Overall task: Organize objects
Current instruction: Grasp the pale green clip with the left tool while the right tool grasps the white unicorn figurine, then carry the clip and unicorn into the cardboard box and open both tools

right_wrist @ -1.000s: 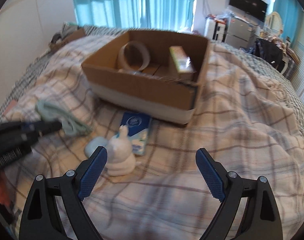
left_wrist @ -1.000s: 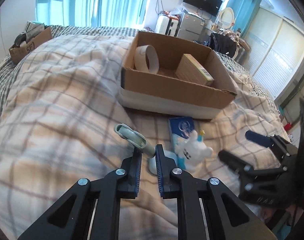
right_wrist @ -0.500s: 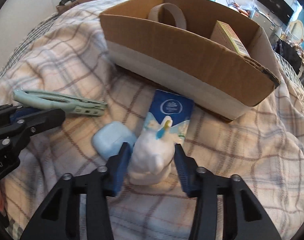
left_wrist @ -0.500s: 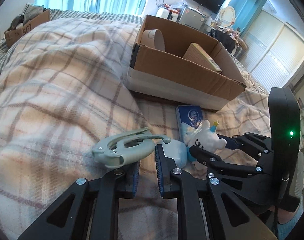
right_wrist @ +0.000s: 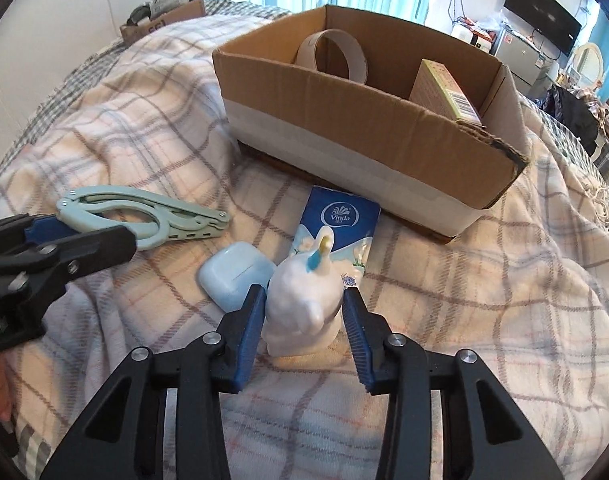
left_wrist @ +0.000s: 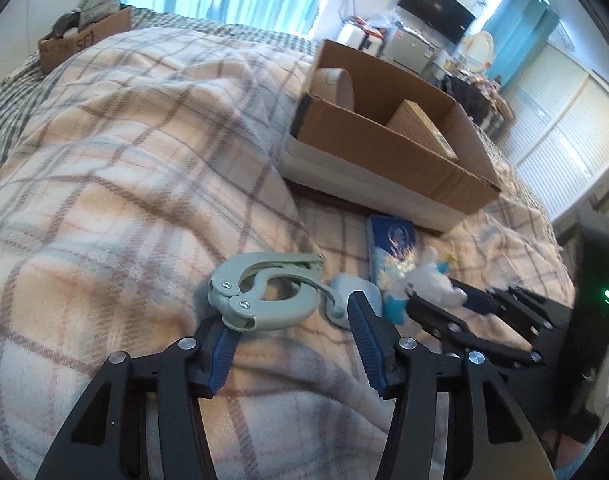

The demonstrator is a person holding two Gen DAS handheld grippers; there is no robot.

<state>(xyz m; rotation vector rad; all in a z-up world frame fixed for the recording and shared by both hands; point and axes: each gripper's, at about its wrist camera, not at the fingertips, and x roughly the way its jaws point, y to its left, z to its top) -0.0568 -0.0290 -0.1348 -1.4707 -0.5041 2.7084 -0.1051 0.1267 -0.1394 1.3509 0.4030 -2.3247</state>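
Observation:
A pale green folding hanger [left_wrist: 264, 296] lies on the plaid blanket; it also shows in the right wrist view [right_wrist: 144, 216]. My left gripper [left_wrist: 292, 336] is open, its fingers either side of the hanger's near end. A white unicorn figurine [right_wrist: 304, 300] stands upright between the fingers of my right gripper [right_wrist: 302, 320], which closes on its sides. A light blue earbud case [right_wrist: 234, 276] and a blue Vinda tissue pack [right_wrist: 336, 228] lie beside it. The cardboard box [right_wrist: 344, 128] behind holds a tape roll [right_wrist: 332, 54] and a small carton [right_wrist: 444, 88].
The bed's blanket bulges high at the left [left_wrist: 124, 152]. A second small cardboard box [left_wrist: 80, 40] sits at the far left corner. Furniture and a TV [left_wrist: 436, 6] stand beyond the bed.
My left gripper has opened and the hanger now lies flat between its fingers. My right gripper came down around the unicorn and has stayed on it, its jaws slightly wider.

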